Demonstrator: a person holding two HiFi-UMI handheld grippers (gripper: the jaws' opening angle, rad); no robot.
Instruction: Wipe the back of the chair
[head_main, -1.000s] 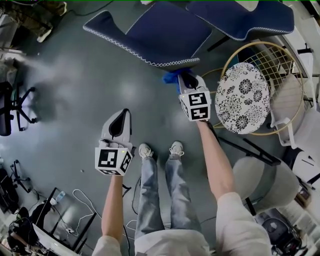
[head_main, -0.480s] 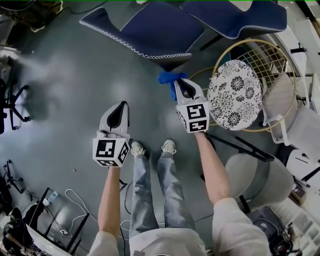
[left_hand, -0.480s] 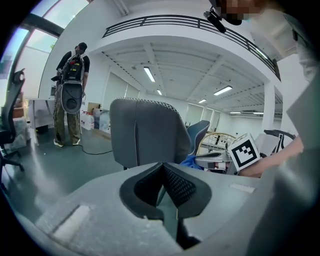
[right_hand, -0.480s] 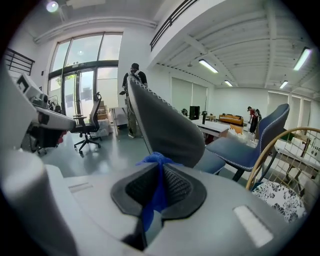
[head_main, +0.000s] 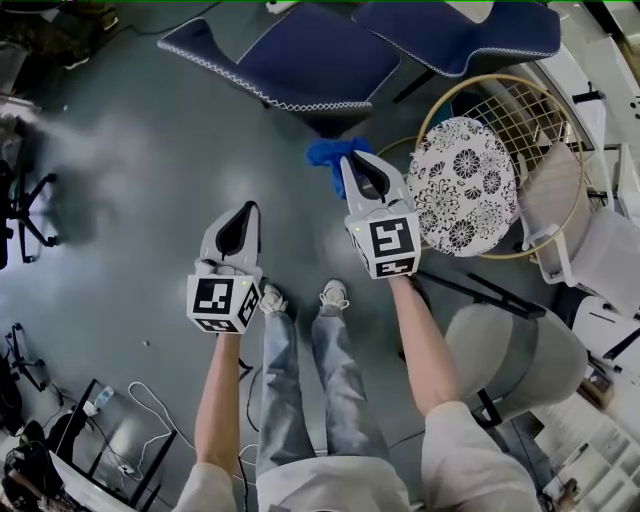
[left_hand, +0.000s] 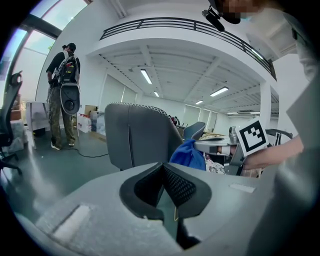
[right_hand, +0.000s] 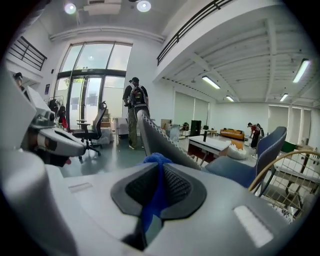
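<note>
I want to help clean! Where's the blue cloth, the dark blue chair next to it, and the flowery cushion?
blue cloth (head_main: 322, 153): head view, on its bunched middle.
dark blue chair (head_main: 300, 60): head view, on its padded panel.
flowery cushion (head_main: 465, 185): head view, on its middle.

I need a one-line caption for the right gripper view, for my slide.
Right claw shut on a cloth, facing the chair back.

No readable text, marker cubes (head_main: 224, 304) (square patterns only)
</note>
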